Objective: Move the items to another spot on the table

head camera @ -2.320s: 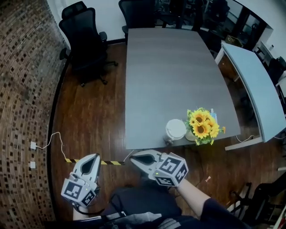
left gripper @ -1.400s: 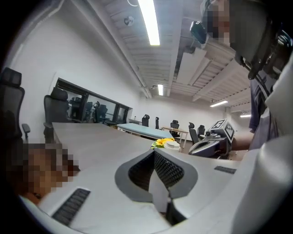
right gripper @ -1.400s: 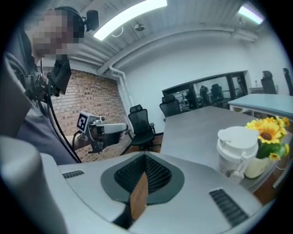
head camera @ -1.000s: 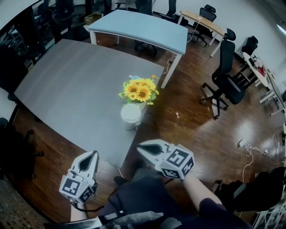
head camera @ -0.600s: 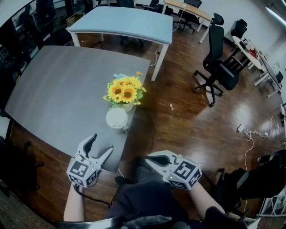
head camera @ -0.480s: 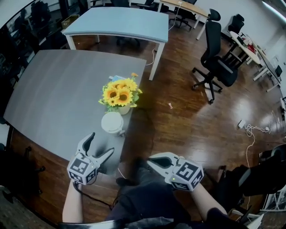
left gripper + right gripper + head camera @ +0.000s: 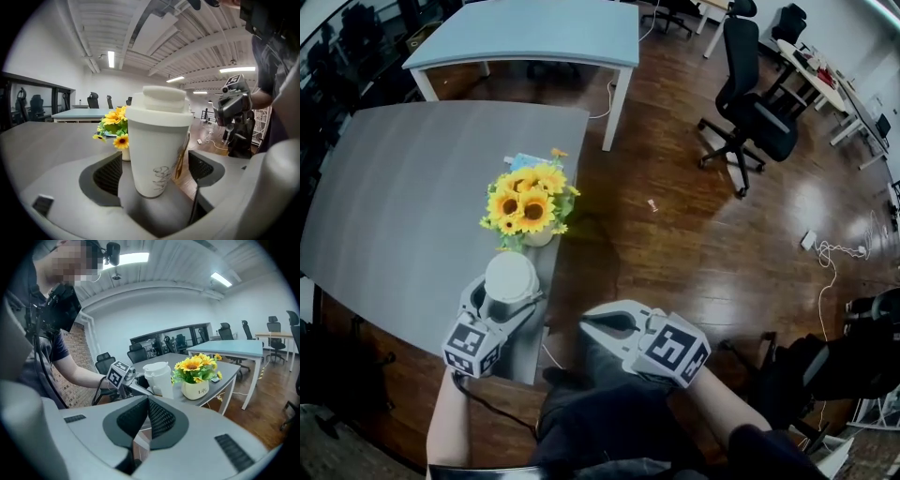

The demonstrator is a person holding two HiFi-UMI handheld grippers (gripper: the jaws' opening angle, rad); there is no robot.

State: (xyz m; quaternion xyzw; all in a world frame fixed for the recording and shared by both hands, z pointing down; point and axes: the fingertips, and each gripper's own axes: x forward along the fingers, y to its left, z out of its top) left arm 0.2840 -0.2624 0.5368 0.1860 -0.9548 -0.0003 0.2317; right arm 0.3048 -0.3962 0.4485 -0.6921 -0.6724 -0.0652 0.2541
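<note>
Left claw [image 7: 506, 300] has advanced, newly opened wide round the cup [image 7: 157, 145]; its view shows gaps.

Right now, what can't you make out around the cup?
Head view: the lid hides the left tongs' pads; their jaws have just been opening, the cup between them.
Head view: sunflowers cover most of a blue thing.
Left gripper view: the cup's writing is too blurred to read.
All views: the lid hides the cup's contents.

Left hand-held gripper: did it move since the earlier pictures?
Yes. The hand-held gripper went forward over the table edge; its just-opened jaws flank the white cup.
</note>
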